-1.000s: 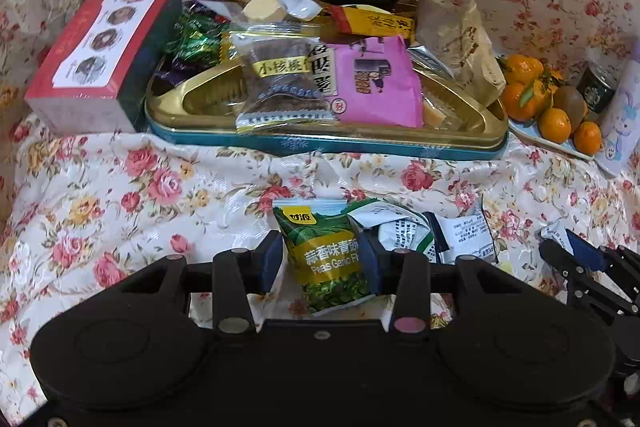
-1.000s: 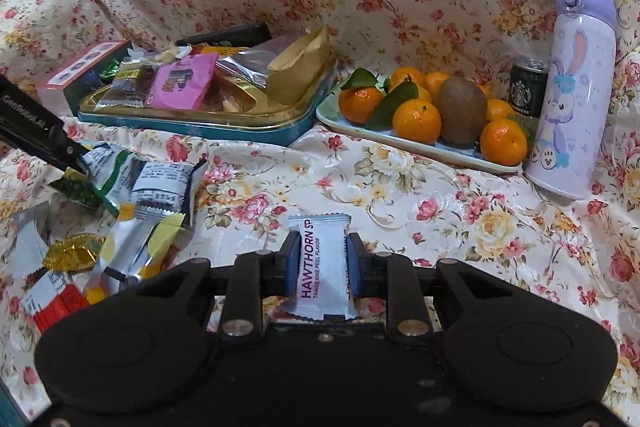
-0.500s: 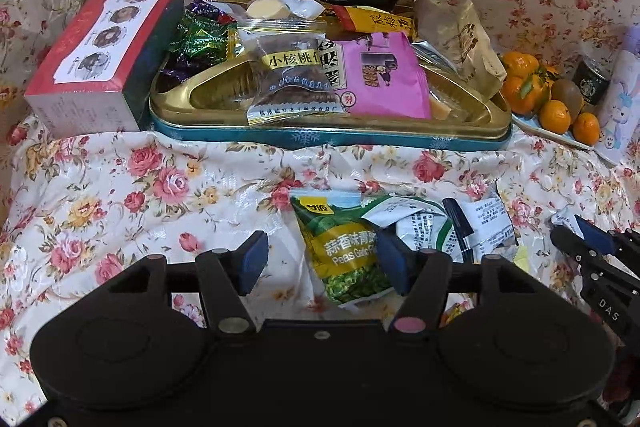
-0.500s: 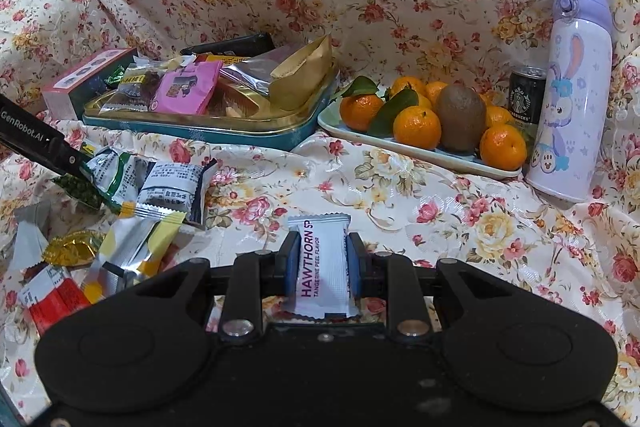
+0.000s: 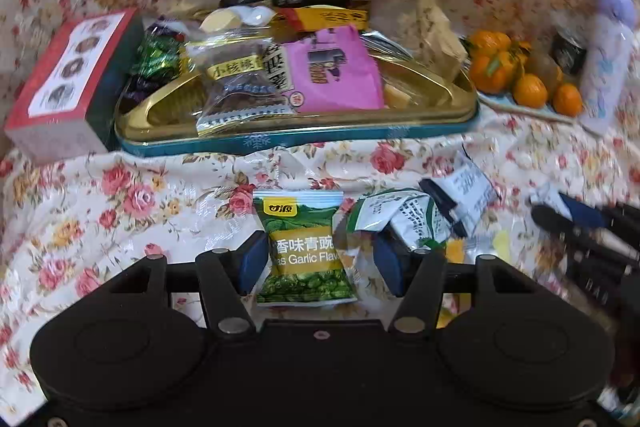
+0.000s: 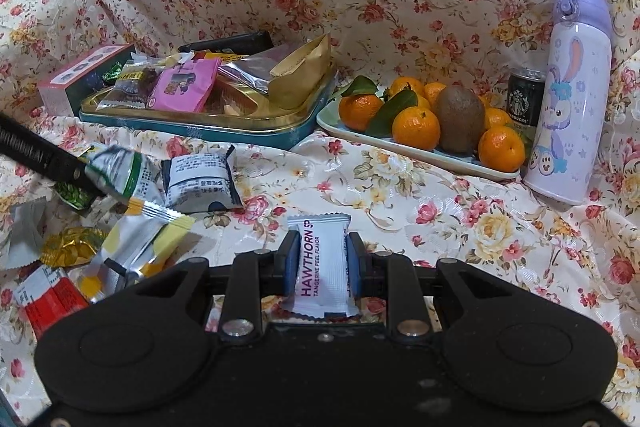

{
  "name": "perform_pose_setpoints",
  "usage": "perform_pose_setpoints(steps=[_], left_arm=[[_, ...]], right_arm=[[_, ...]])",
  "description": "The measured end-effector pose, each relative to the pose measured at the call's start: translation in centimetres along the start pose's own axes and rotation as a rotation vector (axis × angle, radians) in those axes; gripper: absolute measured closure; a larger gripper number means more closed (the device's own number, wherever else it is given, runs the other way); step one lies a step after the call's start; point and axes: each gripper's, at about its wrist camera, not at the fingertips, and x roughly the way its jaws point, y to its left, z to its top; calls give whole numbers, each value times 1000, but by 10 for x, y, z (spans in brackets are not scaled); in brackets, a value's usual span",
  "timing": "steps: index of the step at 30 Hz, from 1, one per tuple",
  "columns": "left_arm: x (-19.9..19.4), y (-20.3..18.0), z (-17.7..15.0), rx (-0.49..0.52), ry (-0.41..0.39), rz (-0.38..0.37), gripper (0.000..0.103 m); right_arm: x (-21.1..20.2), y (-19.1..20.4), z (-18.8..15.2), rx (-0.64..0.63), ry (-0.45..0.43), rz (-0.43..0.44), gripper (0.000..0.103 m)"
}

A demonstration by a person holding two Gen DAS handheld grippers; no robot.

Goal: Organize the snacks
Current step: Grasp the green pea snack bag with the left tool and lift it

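Note:
My left gripper [image 5: 320, 263] is open around a green garlic pea packet [image 5: 306, 247] lying on the floral cloth; the left pad is close to the packet, the right pad stands apart. My right gripper [image 6: 323, 263] is shut on a white hawthorn candy packet [image 6: 322, 267] held just above the cloth. A gold and teal tin tray [image 5: 296, 131] holds several snack packets, among them a pink one [image 5: 336, 71]; it also shows in the right wrist view [image 6: 192, 127]. Loose packets [image 6: 196, 179] lie on the cloth between the grippers.
A red and green box [image 5: 60, 87] stands left of the tray. A plate of tangerines and a kiwi [image 6: 432, 119], a Starbucks can [image 6: 524, 99] and a purple bottle [image 6: 568, 99] stand to the right. Floral cloth rises behind everything.
My left gripper opened, letting go of the green pea packet, then shifted so the packet lies near its left pad. The right gripper stays shut on the hawthorn packet and moved slightly forward.

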Motion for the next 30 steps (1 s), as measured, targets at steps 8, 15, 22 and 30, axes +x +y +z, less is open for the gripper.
perform_pose_setpoints(steps=[8,15,22,30], left_arm=[[11,2,1,-4,24,77,41],[12,10,5,-28,20,81,56],[2,12,2,-46,-2,74,61],[-50,12,-3,-105,-72,61,62]], right_arm=[[1,0,0,-5,-5,0,79],[0,0,0,-7,-6,1,79],[1,0,0,-8,-7,0,79],[0,-1,0,-5,-8,2,80]])
